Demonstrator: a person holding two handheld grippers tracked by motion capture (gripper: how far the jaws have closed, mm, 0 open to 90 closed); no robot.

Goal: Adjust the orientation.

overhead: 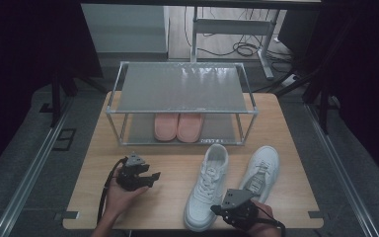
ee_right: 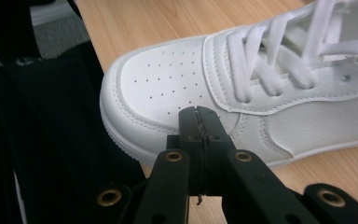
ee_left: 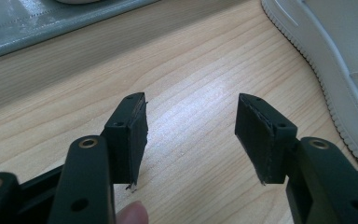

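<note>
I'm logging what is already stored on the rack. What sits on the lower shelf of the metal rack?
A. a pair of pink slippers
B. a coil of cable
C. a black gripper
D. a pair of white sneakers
A: in the high view the pink slippers lie side by side on the lower shelf of the metal rack, while the two white sneakers stand on the table in front of it.

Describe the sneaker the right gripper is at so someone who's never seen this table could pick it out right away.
On the wooden table, in front of the metal shoe rack, lie two white lace-up sneakers. It is the left sneaker, its toe reaching the table's near edge by the shut right gripper. The other sneaker lies further right, and the pink slippers sit in the rack.
</note>
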